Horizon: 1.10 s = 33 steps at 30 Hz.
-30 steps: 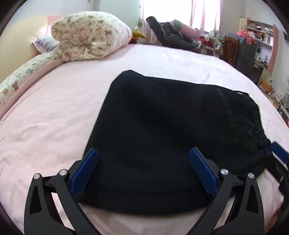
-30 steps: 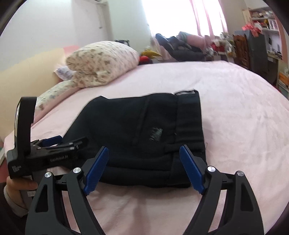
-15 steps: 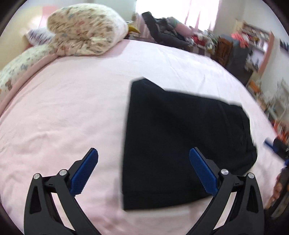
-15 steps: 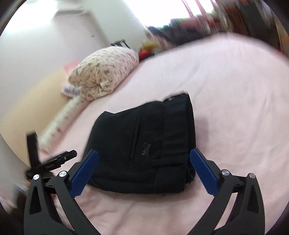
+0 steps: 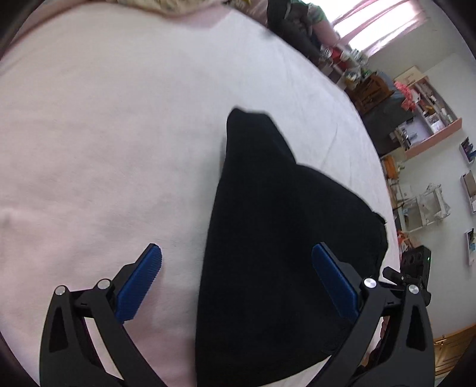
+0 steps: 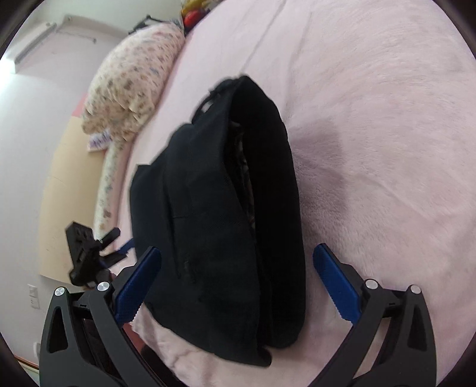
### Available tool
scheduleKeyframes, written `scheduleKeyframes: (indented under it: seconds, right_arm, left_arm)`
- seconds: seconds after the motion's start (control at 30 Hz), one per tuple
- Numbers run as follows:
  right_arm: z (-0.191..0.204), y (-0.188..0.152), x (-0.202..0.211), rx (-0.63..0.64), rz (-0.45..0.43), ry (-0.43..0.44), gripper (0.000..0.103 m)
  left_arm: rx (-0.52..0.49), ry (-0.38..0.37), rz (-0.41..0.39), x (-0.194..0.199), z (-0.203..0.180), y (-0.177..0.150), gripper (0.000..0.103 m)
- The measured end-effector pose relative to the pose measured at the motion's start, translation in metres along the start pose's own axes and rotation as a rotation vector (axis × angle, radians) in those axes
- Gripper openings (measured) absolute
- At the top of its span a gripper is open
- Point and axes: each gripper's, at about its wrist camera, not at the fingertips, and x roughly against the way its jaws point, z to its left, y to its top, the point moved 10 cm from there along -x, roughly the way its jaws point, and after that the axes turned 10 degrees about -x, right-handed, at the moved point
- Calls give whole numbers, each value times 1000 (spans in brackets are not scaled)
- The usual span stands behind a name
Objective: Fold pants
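The black pants [image 5: 279,238] lie folded into a compact stack on the pink bed sheet [image 5: 104,134]. In the right wrist view the pants [image 6: 214,214] show their layered waistband edge. My left gripper [image 5: 236,282] is open and empty, near the stack's near left edge. My right gripper [image 6: 238,282] is open and empty at the stack's near end. Each gripper shows in the other's view, the right one [image 5: 413,274] and the left one [image 6: 89,256].
A floral rolled duvet and pillow [image 6: 134,80] lie at the head of the bed. Clothes are piled at the far side [image 5: 297,26]. Shelves and furniture [image 5: 416,119] stand past the bed's right edge. The bed's near edge [image 6: 166,354] is under my right gripper.
Both cameras have tilted and swung, the left to the left and the right rolled sideways. Both grippers stay open and empty. The folded pants have not changed shape.
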Motion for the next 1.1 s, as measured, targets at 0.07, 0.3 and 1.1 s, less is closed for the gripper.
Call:
scheduleKeyframes:
  seconds: [0.07,0.3,1.1]
  right_arm:
    - [6,1,-11,33,18,-36,102]
    - [26,-7,-27,97,103,33,102]
    - [8,-9,-17,-9,67,201,46]
  left_arm:
    - [1,-27,47,-14,-5,-4,101]
    - [-40,-133,117,-39,-34,-5,101]
    - [59,-148,149,-49,-15,2,43]
